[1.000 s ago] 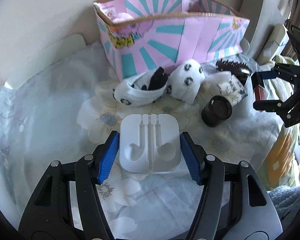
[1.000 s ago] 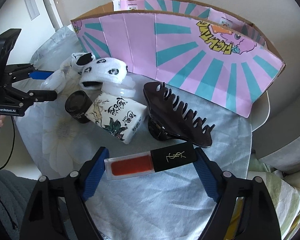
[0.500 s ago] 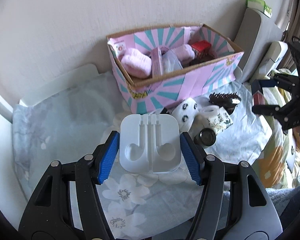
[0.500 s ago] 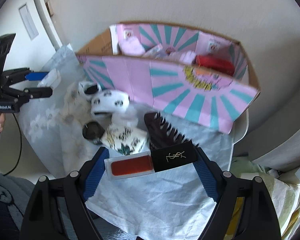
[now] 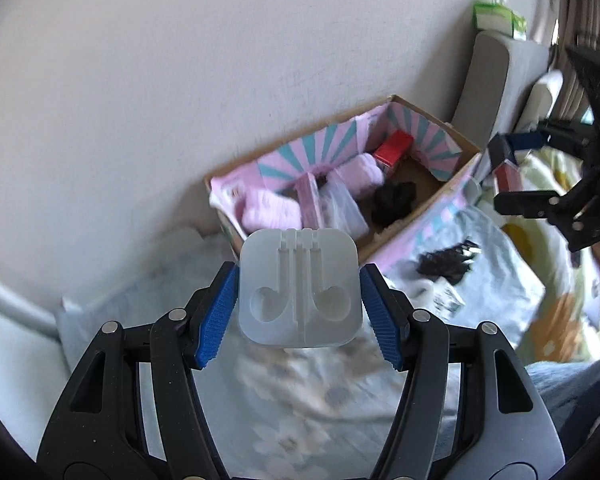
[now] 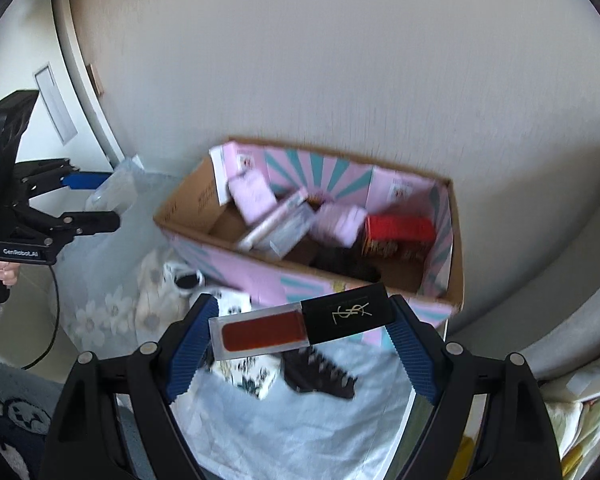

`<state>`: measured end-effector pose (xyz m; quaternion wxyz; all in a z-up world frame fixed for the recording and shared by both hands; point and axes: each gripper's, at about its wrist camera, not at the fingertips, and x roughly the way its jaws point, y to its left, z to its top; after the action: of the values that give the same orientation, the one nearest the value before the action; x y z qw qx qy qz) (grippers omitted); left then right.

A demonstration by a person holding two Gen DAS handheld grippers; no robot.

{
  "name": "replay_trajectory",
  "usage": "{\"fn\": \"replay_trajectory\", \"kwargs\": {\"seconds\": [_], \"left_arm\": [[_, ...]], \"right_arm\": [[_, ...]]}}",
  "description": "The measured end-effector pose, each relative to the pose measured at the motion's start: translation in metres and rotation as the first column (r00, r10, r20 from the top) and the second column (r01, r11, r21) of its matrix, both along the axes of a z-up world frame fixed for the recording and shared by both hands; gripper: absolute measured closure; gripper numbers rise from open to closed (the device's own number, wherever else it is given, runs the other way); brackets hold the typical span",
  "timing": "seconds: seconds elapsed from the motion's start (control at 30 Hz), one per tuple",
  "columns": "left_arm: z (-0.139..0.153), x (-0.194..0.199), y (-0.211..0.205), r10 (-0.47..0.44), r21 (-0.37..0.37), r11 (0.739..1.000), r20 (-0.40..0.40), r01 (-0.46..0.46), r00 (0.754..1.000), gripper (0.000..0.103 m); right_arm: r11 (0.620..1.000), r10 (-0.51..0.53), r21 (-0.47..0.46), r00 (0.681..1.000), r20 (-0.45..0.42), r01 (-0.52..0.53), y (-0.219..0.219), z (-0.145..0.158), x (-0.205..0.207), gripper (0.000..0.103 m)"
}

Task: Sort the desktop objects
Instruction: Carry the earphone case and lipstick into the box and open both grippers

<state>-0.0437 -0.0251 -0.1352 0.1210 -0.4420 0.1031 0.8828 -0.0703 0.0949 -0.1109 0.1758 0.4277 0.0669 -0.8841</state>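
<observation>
My left gripper (image 5: 298, 294) is shut on a white earphone case (image 5: 298, 288), held high above the table, short of the pink-and-teal cardboard box (image 5: 440, 204). My right gripper (image 6: 302, 326) is shut on a red lip gloss with a black cap (image 6: 300, 322), held above the box's near wall (image 6: 260, 276). The box holds pink pouches (image 6: 252, 200), a red packet (image 6: 398, 228) and a dark item (image 5: 392, 200). Each gripper shows in the other's view: the right one (image 5: 516, 176) beside the box's right end, the left one (image 6: 88, 196) left of the box.
On the flowered cloth (image 6: 300, 432) in front of the box lie a black hair claw (image 6: 320, 376), a patterned white bottle (image 6: 248, 372) and spotted white socks (image 6: 168, 284). A wall stands behind the box. A grey chair (image 5: 496, 80) is at the right.
Both grippers have risen well above the table with their objects and moved toward the box, so its inside now shows. Both grips are unchanged.
</observation>
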Motion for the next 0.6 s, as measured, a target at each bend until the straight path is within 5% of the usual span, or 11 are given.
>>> {"fn": "replay_trajectory", "kwargs": {"seconds": [0.3, 0.6], "left_arm": [[-0.005, -0.062, 0.013, 0.025, 0.042, 0.999, 0.043, -0.027, 0.999, 0.043], [-0.031, -0.112, 0.026, 0.055, 0.069, 0.996, 0.122, -0.064, 0.991, 0.043]], "right_arm": [[0.999, 0.026, 0.031, 0.999, -0.023, -0.025, -0.007, 0.011, -0.052, 0.021], [0.995, 0.069, 0.064, 0.997, 0.020, -0.070, -0.010, -0.010, -0.097, 0.021]]}}
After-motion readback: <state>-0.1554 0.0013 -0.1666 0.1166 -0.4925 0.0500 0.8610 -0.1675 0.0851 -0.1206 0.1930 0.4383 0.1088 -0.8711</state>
